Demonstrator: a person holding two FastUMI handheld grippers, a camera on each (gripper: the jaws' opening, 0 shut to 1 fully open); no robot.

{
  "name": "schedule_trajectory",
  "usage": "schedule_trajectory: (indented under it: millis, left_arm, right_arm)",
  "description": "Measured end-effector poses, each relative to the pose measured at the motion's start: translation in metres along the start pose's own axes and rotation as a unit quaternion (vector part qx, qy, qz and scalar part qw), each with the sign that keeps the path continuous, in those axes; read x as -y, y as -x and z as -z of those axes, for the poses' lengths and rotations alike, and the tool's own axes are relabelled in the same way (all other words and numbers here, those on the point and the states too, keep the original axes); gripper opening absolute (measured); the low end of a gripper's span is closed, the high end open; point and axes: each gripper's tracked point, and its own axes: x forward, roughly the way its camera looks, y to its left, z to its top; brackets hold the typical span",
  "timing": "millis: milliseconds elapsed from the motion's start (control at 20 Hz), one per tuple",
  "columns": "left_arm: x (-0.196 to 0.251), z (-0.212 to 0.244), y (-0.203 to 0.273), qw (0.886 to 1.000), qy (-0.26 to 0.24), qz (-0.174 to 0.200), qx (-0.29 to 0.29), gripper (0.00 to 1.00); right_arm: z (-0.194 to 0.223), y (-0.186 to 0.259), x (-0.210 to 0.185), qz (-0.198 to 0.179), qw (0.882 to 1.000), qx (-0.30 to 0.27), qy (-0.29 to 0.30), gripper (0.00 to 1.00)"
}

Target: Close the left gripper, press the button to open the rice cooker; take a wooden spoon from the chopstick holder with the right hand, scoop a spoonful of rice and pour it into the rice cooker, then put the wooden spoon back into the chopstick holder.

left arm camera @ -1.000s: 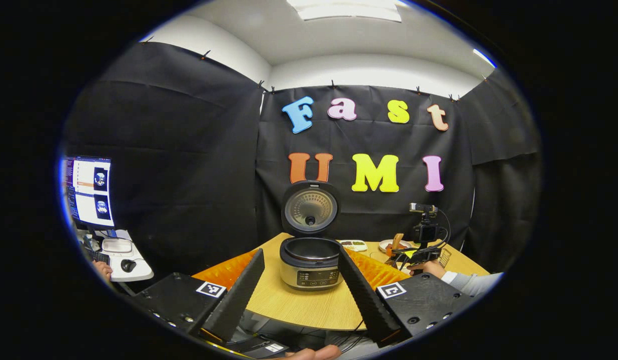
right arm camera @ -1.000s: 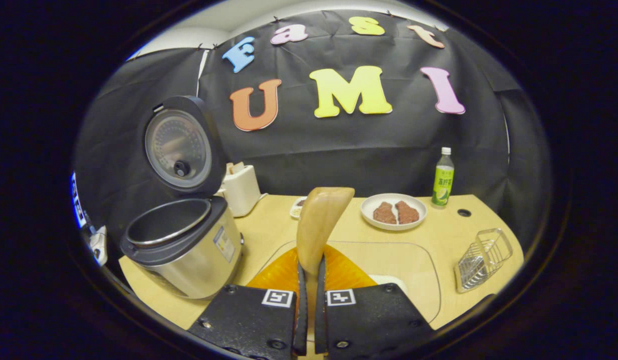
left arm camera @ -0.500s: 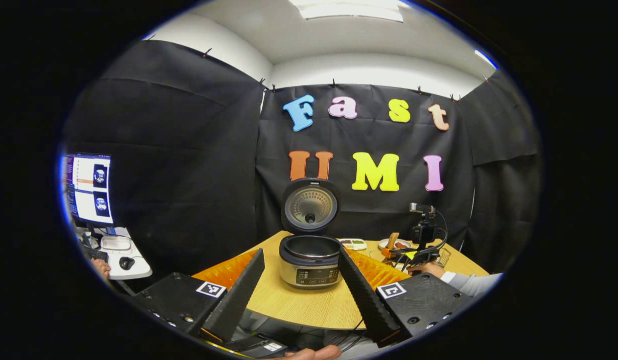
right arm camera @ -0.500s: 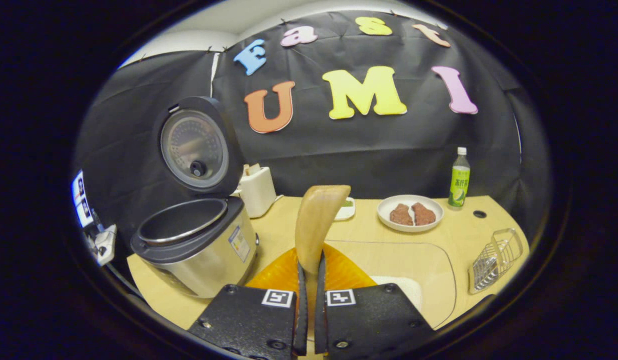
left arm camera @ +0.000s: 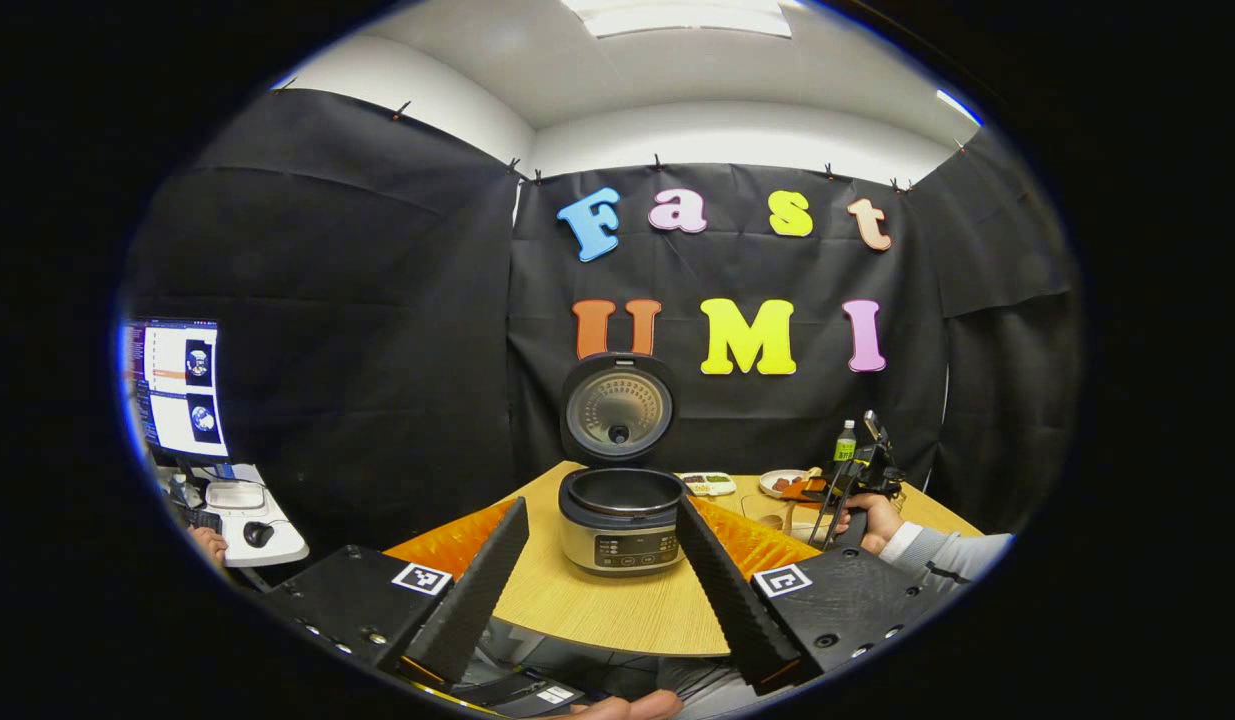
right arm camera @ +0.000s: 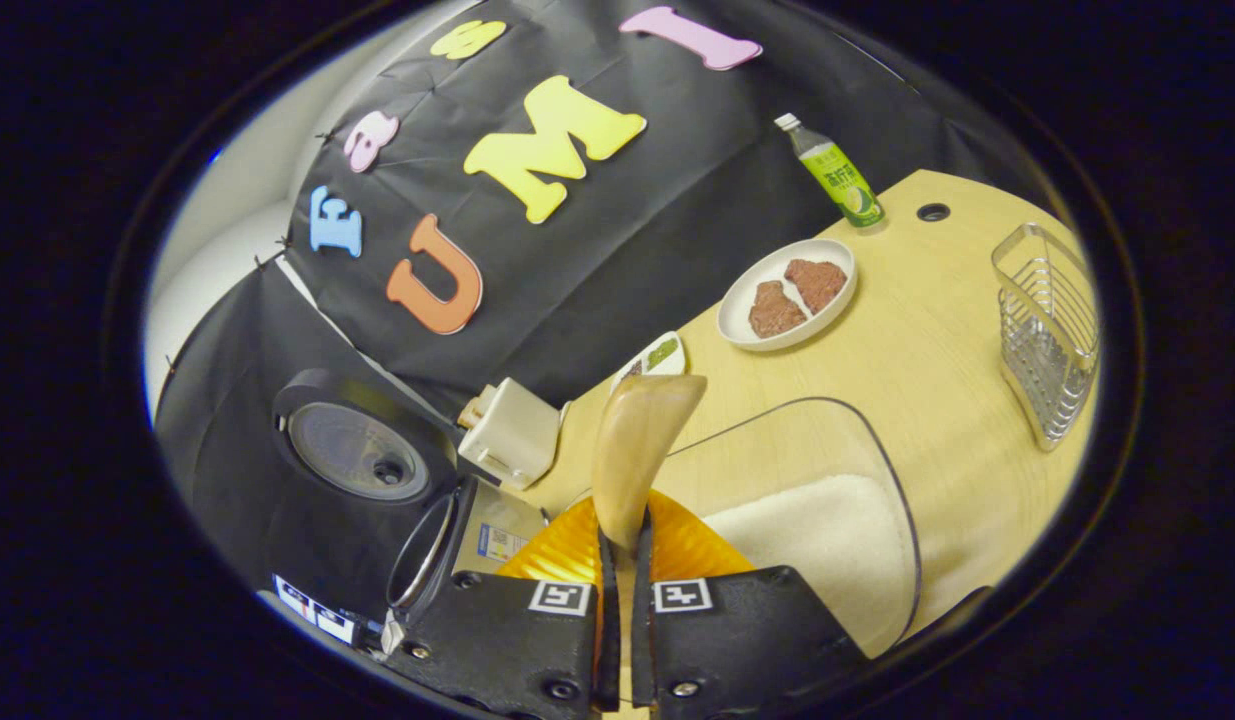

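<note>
A pale wooden table (left arm camera: 617,620) fills the booth floor, and on it the rice cooker (left arm camera: 621,520) stands with its lid (left arm camera: 618,410) swung fully upright, the dark inner pot open to the room. In the right gripper view the scene is rolled hard to one side, so the rice cooker (right arm camera: 447,540) lies low at the left with its lid (right arm camera: 357,450) beyond it. Beside it sits a cream-coloured box, the chopstick holder (right arm camera: 510,435), with what may be utensil ends poking out of its top; the fisheye blurs them.

A clear-walled container (right arm camera: 827,520) lies just ahead of the right gripper (right arm camera: 617,560), holding a bed of white rice (right arm camera: 827,540). The right gripper's fingers are pressed together on the handle of the wooden spoon (right arm camera: 635,455), whose bowl rises above the container's near rim, apart from the rice.

Farther back on the table rest a wire rack (right arm camera: 1049,330), a white plate (right arm camera: 767,335) with two brown pieces of food, a small dish (right arm camera: 657,358) and a green drink bottle (right arm camera: 835,175).

The left gripper (left arm camera: 602,570) hangs short of the table's edge with its fingers spread wide and holding nothing, the cooker framed between them. In that view a sleeved hand (left arm camera: 877,520) grips the other tool at the table's right, and a monitor (left arm camera: 177,385) glows at far left.
</note>
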Motion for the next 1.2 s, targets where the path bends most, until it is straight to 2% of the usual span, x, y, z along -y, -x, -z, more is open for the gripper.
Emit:
schedule_trajectory:
  millis: [250, 450, 600, 750, 800, 900, 1100, 1200]
  left_arm:
    - [-0.001, 0.004, -0.002, 1.000, -0.001, 0.000, -0.005, 0.94]
    - [0.000, 0.005, -0.001, 1.000, -0.004, 0.002, -0.005, 0.94]
    - [-0.003, 0.008, -0.002, 1.000, -0.007, 0.001, -0.008, 0.94]
    - [-0.005, 0.008, -0.004, 1.000, -0.001, -0.003, -0.010, 0.94]
    - [-0.004, 0.008, -0.004, 1.000, 0.003, -0.002, -0.010, 0.94]
    - [-0.005, 0.008, -0.002, 1.000, 0.004, -0.001, -0.010, 0.94]
    - [-0.005, 0.003, -0.001, 1.000, -0.009, -0.002, -0.004, 0.94]
    - [-0.009, 0.005, 0.003, 1.000, -0.018, -0.006, -0.002, 0.94]
  right_arm:
    - [-0.015, 0.009, 0.000, -0.006, 0.999, 0.024, -0.036, 0.10]
    - [-0.033, 0.027, 0.003, -0.025, 0.991, 0.039, -0.123, 0.10]
    - [-0.043, 0.039, 0.002, -0.055, 0.973, 0.043, -0.222, 0.09]
    - [-0.050, 0.049, -0.007, -0.090, 0.941, 0.048, -0.323, 0.09]
    - [-0.051, 0.052, -0.012, -0.098, 0.934, 0.048, -0.340, 0.09]
    - [-0.049, 0.051, -0.021, -0.110, 0.931, 0.048, -0.346, 0.09]
    - [-0.051, 0.044, -0.045, -0.097, 0.937, 0.047, -0.332, 0.09]
    - [-0.054, 0.043, -0.062, -0.100, 0.933, 0.051, -0.341, 0.09]
